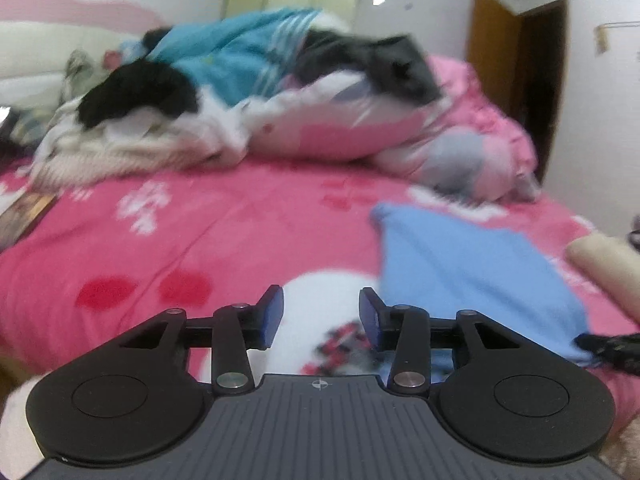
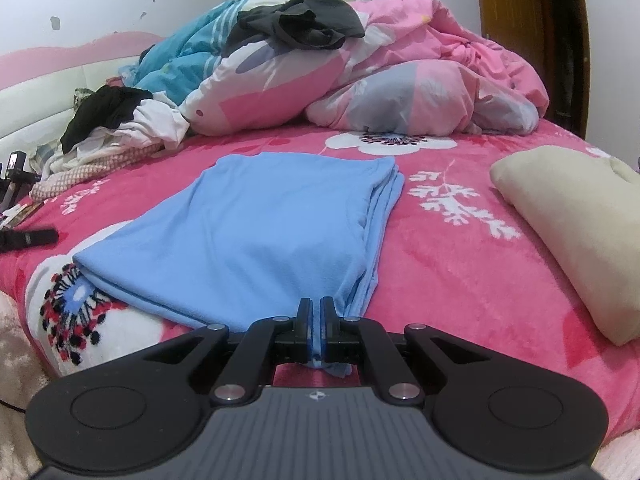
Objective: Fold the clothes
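Fingers of the right gripper [image 2: 316,320] are pressed together on the near hem of the light blue knit garment [image 2: 260,232], which is spread flat and already folded over on the pink floral bed [image 2: 460,280]. The left gripper [image 1: 321,318] is held part open with nothing between its fingers, just left of that garment. One fold appears done; further folds seem to be left. Behind the garment, a heap of unfolded black and white clothes [image 2: 116,120] awaits by a bunched pink quilt [image 2: 400,80]. Right of the garment lies a cream pillow [image 2: 568,232], which is judged no obstacle.
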A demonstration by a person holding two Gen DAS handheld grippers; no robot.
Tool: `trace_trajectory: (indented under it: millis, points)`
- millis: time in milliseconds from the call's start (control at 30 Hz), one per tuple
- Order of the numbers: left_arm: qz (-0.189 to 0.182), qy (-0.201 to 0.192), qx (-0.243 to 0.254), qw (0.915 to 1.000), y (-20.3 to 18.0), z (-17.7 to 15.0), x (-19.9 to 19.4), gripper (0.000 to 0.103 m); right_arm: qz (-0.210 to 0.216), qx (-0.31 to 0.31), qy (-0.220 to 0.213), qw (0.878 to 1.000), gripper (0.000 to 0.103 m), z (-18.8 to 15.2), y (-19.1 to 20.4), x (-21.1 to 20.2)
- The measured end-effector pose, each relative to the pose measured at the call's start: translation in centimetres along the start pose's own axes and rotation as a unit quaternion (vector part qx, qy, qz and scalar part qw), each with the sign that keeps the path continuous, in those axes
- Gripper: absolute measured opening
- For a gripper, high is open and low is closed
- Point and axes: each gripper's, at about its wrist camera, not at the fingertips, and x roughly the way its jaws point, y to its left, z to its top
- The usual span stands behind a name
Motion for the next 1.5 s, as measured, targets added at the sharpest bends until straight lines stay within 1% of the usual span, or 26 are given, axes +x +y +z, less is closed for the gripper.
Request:
trace_trajectory:
  millis: [133, 200, 233, 300, 333, 500, 567, 600, 667, 733, 833, 900, 933, 967, 1033, 1100, 1200, 1267, 1367, 1467, 1500]
  points:
    - [-0.045, 0.006, 0.031, 0.9985, -2.2, 0.1, 0.9, 0.042, 0.002, -0.001, -0.002, 1.000, 0.003, -0.1, -0.1, -0.1]
    - [-0.061, 0.016, 0.050, 0.9968, -3.1, -0.6, 1.4, 0.039, 0.005, 0.003, -0.003, 1.000, 0.003, -0.2, -0.2, -0.2]
    - [-0.063, 0.028, 0.057, 0.9960, -3.4, -1.1, 1.8, 0.038, 0.006, 0.005, -0.002, 1.000, 0.003, -0.2, -0.2, -0.2]
    - [-0.056, 0.064, 0.065, 0.9942, -3.6, -2.3, 2.9, 0.035, 0.009, 0.009, -0.002, 1.000, 0.003, -0.2, -0.4, -0.3]
    - [-0.055, 0.074, 0.064, 0.9937, -3.5, -2.6, 3.2, 0.036, 0.011, 0.010, -0.001, 1.000, 0.003, -0.2, -0.4, -0.3]
    - [-0.062, 0.073, 0.035, 0.9948, -2.6, -2.2, 2.6, 0.036, 0.015, 0.004, 0.015, 1.000, 0.003, 0.8, -0.5, -0.6]
    - [-0.054, 0.060, 0.040, 0.9959, -2.5, -1.7, 1.9, 0.036, 0.014, 0.002, 0.012, 1.000, 0.003, 1.8, -0.3, -1.1]
    - [-0.051, 0.053, 0.042, 0.9964, -2.5, -1.5, 1.5, 0.036, 0.015, -0.002, 0.000, 1.000, 0.003, 2.2, -0.1, -1.5]
    - [-0.052, 0.042, 0.044, 0.9968, -2.7, -0.8, 1.0, 0.043, 0.021, -0.007, -0.022, 1.000, 0.003, 3.1, 0.2, -2.1]
    - [-0.062, 0.050, 0.041, 0.9960, -3.1, 0.1, 1.4, 0.045, 0.029, -0.013, -0.037, 0.999, 0.003, 3.7, 0.6, -2.2]
    - [-0.072, 0.069, 0.041, 0.9942, -4.4, 0.8, 2.7, 0.046, 0.021, -0.031, -0.029, 0.999, 0.003, 3.6, 1.0, -1.0]
    - [-0.072, 0.088, 0.055, 0.9920, -5.5, 0.7, 3.9, 0.047, 0.018, -0.031, -0.010, 0.999, 0.003, 2.8, 0.8, 0.1]
    - [-0.067, 0.110, 0.062, 0.9898, -6.1, 0.4, 4.7, 0.047, 0.015, -0.028, 0.001, 0.999, 0.003, 2.3, 0.6, 0.7]
    - [-0.060, 0.127, 0.065, 0.9879, -6.5, 0.2, 5.4, 0.047, 0.016, -0.022, 0.003, 1.000, 0.003, 1.8, 0.3, 1.1]
    - [-0.047, 0.148, 0.060, 0.9860, -7.0, -0.2, 6.2, 0.049, 0.018, -0.008, 0.007, 1.000, 0.002, 0.8, -0.2, 1.7]
    - [-0.040, 0.155, 0.060, 0.9853, -7.3, -0.1, 6.2, 0.053, 0.023, 0.005, 0.009, 1.000, 0.002, 0.9, -0.6, 1.6]
    - [-0.032, 0.166, 0.059, 0.9838, -7.7, 0.1, 6.5, 0.058, 0.023, -0.002, 0.008, 1.000, 0.002, 0.7, -0.4, 1.6]
    - [-0.029, 0.173, 0.061, 0.9827, -7.9, 0.2, 6.5, 0.066, 0.025, 0.003, 0.006, 1.000, 0.003, 0.6, -0.6, 1.6]
    - [-0.019, 0.182, 0.061, 0.9813, -8.3, 0.3, 6.7, 0.072, 0.031, 0.018, 0.005, 0.999, 0.003, 0.5, -0.9, 1.6]
    - [-0.008, 0.184, 0.065, 0.9809, -8.6, 0.4, 6.7, 0.080, 0.032, 0.016, 0.005, 0.999, 0.003, 0.6, -0.9, 1.7]
    - [-0.007, 0.182, 0.064, 0.9812, -8.6, 0.3, 6.6, 0.080, 0.032, 0.015, 0.006, 0.999, 0.003, 0.7, -0.9, 1.6]
